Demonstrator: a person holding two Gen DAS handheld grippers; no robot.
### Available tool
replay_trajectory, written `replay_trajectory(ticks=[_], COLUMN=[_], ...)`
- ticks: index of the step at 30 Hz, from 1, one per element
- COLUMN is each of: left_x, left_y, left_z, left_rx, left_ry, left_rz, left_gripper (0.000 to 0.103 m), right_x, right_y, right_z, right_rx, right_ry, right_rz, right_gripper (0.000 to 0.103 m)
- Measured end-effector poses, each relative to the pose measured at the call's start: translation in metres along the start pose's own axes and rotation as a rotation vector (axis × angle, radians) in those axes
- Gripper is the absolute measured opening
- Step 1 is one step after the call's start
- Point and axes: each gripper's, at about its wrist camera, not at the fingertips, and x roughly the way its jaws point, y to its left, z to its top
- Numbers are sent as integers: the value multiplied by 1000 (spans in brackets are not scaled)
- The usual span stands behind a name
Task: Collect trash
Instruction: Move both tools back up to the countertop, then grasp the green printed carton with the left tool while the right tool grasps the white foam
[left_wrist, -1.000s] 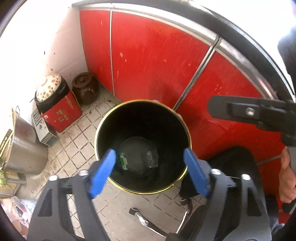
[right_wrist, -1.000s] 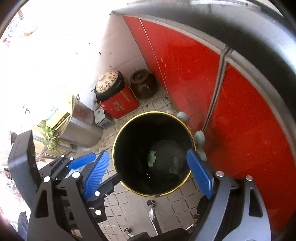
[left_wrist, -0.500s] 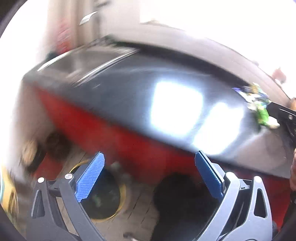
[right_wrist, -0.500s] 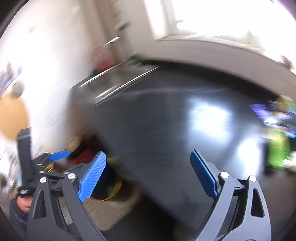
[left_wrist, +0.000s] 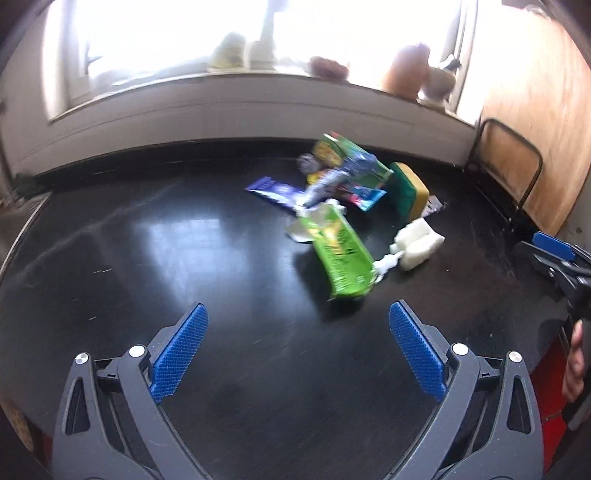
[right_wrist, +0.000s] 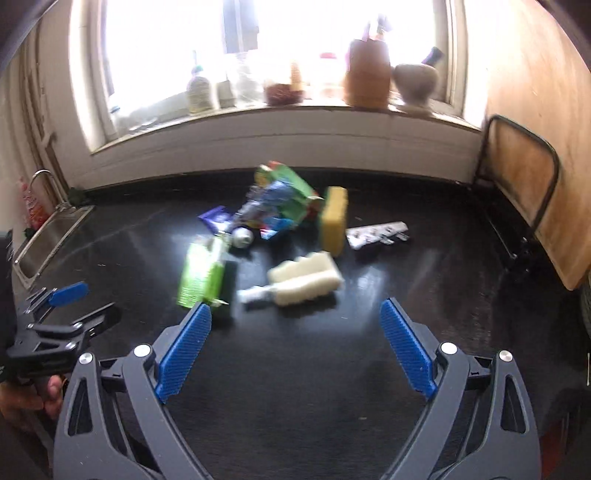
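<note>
Left hand-held gripper (left_wrist: 297, 350) wide apart, empty, right hand-held gripper (right_wrist: 295, 347) likewise, above black table (left_wrist: 221, 258), green packet (left_wrist: 340, 254) ahead, print blurred.

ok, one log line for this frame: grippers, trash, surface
left gripper: open, empty | right gripper: open, empty | trash: green packet, wrappers, sponges on black counter | none picked

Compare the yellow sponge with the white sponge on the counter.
The yellow sponge stands on edge; the white sponge lies flat. The yellow one has a green backing, the white one is plain with a wavy outline. The yellow one sits farther back, beside the wrappers. Both rest on the black counter, ungripped.
</note>
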Motion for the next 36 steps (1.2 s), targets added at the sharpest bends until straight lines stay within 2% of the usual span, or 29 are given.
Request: replay_trajectory(ticks=[3,8,16,19,21,23,27,29,30,31,32,33,35,36], left_x=[20,44,100,113,119,126,133,135,136,134,134,132,129,127], left_y=[-14,-26,-28,-26,-25,-27,-28,-24,-21,-21,-21,-21,-19,-17], left_z=[7,17,32,36,37,38,37,36,35,35,34,34,33,32], left_rx=[-10,-10,-34,-42,-48,-30,30,30,28,45,60,75,71,62], left_ry=[26,48,112,109,126,130,119,126,133,121,118,115,116,117], left_rz=[-20,-20,22,26,14,10,65,62,60,76,86,96,92,83], left_gripper=[96,96,96,96,96,96,95,91,83,72,66,52,46,44], right_x=[10,31,96,122,137,147,164,173,176,179,178,177,172,169], right_y=[-16,-11,-17,-18,-19,-20,-7,-2,0,2,4,5,4,3], right_z=[-1,4,15,21,23,25,28,27,26,24,23,22,20,21], right_rx=[18,9,46,60,79,100,53,30,24,14,-3,-7,17,23], right_ry=[14,33,106,133,156,176,199,221,226,232,215,206,202,195], right_rz=[13,25,75,73,104,119,105,94,89,81,60,57,77,77], right_gripper=[90,90,90,90,90,90,90,90,90,88,80,74,59,56])
